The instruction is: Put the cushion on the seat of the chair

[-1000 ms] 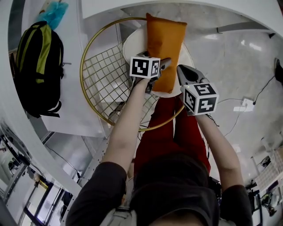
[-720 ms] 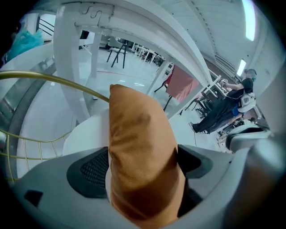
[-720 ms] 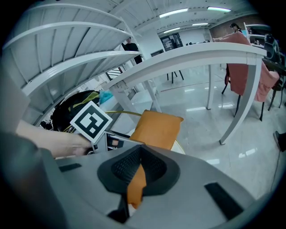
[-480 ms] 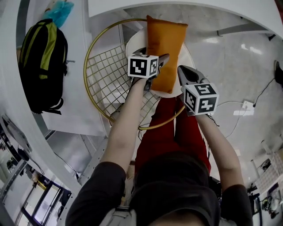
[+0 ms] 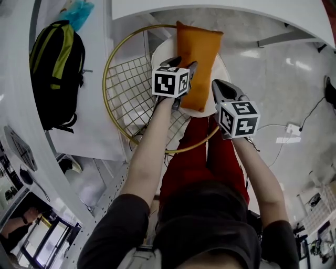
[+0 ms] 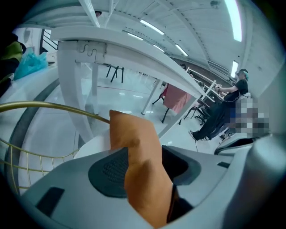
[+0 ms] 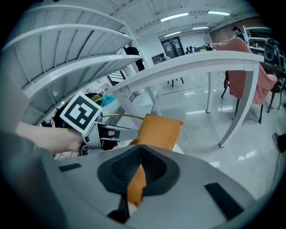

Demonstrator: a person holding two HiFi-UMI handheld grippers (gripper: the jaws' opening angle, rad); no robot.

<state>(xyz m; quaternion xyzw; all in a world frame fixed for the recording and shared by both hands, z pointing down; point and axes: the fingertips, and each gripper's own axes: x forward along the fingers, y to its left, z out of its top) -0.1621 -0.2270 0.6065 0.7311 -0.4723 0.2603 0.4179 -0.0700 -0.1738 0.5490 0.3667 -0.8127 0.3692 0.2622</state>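
An orange cushion (image 5: 198,58) lies lengthwise on the round white seat (image 5: 159,52) of a gold wire chair (image 5: 107,79). My left gripper (image 5: 184,64) is at the cushion's left edge. Its jaws are closing, with the cushion (image 6: 134,143) between them and bulging against the pad. My right gripper (image 5: 220,86) is at the near right corner, its pads pinched on a thin fold of the cushion (image 7: 158,129). In the right gripper view the left gripper (image 7: 129,133) reaches in from the left.
A white desk (image 5: 210,6) arches over the chair's far side. A black and green backpack (image 5: 55,73) hangs at the left, with a blue bag (image 5: 79,10) above it. The person's red trouser legs (image 5: 199,152) are close under the seat.
The left gripper's jaws have narrowed around the cushion's left edge, and that hand has lifted slightly. The right gripper and the cushion have stayed where they were.
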